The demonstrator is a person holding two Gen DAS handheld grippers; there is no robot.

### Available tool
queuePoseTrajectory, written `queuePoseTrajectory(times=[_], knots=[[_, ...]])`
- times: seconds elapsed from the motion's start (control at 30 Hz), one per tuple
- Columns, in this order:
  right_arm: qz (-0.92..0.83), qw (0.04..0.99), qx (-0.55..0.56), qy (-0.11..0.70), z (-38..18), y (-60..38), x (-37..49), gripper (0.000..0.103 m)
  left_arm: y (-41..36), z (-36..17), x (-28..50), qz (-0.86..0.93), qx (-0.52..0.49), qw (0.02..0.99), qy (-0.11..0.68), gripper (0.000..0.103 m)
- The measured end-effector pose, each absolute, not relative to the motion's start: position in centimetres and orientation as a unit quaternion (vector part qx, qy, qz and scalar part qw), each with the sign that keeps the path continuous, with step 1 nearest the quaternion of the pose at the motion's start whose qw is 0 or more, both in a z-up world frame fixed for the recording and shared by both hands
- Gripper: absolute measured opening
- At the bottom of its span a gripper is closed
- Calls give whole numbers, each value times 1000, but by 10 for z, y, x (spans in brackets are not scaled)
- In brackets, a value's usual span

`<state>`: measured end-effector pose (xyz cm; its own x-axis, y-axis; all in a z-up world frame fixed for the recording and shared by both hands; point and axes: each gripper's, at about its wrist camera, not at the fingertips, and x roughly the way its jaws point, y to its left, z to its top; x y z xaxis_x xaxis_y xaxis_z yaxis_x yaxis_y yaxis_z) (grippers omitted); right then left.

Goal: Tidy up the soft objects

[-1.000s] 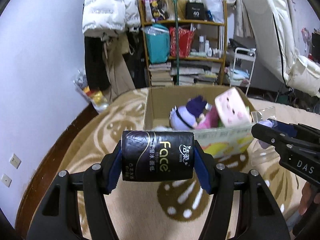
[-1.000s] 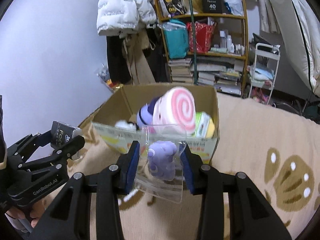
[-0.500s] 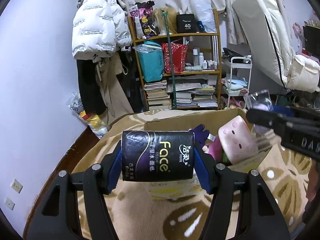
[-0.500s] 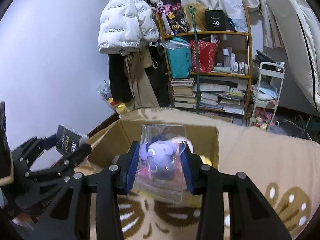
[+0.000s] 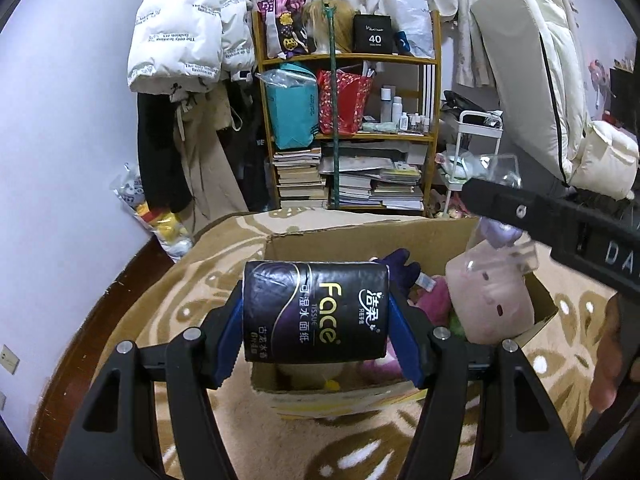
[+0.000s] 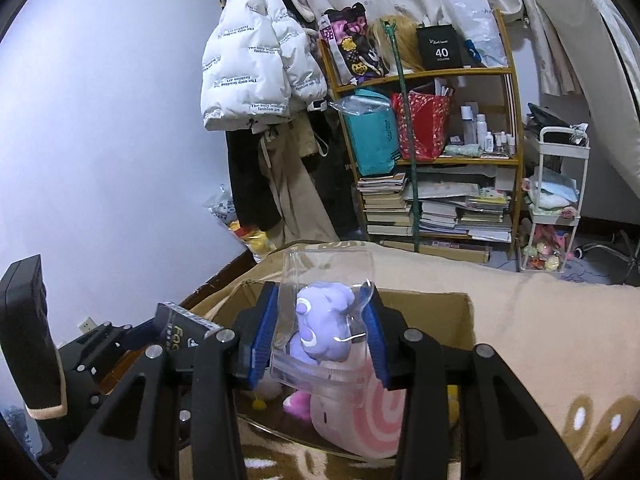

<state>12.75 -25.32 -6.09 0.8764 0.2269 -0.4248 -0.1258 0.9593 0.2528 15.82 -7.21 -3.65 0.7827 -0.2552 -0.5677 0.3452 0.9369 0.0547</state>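
1. The cardboard box [image 5: 420,236] sits open on the patterned rug [image 5: 168,308], plush toys inside.
2. The left gripper [image 5: 316,320] clamps the black tissue roll [image 5: 316,312] above the box's near edge.
3. The right gripper [image 6: 320,332] pinches the bagged purple plush [image 6: 324,320] over the box; its jaws have just been opening slightly.

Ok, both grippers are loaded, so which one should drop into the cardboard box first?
Probably the right gripper: its bagged purple plush hangs over the cardboard box. The left gripper's tissue pack sits nearer the rim.

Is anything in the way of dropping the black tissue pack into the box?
Nothing visible blocks it. The tissue pack, gripped by the left gripper, hangs over the open cardboard box; the pink plush inside sits to the right.
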Motion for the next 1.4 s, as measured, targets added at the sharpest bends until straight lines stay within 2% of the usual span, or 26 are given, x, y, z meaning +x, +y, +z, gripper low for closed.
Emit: queuePoseTrajectory(times=[0.23, 0.3, 0.37, 0.4, 0.57, 0.6, 0.7, 0.77, 0.87, 1.13, 1.4], knots=[[103, 953, 148, 244, -74, -266, 135, 46, -72, -51, 162, -151, 91, 937, 303, 65], [101, 953, 150, 244, -75, -267, 134, 47, -71, -49, 160, -149, 91, 937, 301, 69], [101, 953, 149, 242, -74, -267, 134, 52, -70, -46, 158, -147, 90, 940, 295, 79], [100, 954, 148, 241, -73, -266, 133, 56, -70, -45, 156, -146, 89, 941, 291, 80], [94, 954, 148, 242, -72, -267, 129, 62, -68, -44, 155, -140, 96, 942, 290, 81], [93, 954, 149, 242, -71, -268, 127, 66, -66, -45, 154, -139, 95, 941, 294, 82], [86, 956, 141, 242, -68, -267, 121, 72, -62, -42, 150, -134, 95, 942, 291, 91], [79, 959, 128, 241, -65, -265, 116, 75, -60, -39, 145, -129, 98, 945, 283, 94], [67, 964, 108, 235, -58, -261, 105, 86, -57, -33, 136, -126, 101, 947, 278, 97], [52, 969, 92, 223, -42, -258, 77, 101, -43, -18, 109, -108, 104, 952, 267, 99], [32, 973, 79, 213, -28, -257, 41, 103, -25, 5, 77, -100, 77, 958, 258, 100]])
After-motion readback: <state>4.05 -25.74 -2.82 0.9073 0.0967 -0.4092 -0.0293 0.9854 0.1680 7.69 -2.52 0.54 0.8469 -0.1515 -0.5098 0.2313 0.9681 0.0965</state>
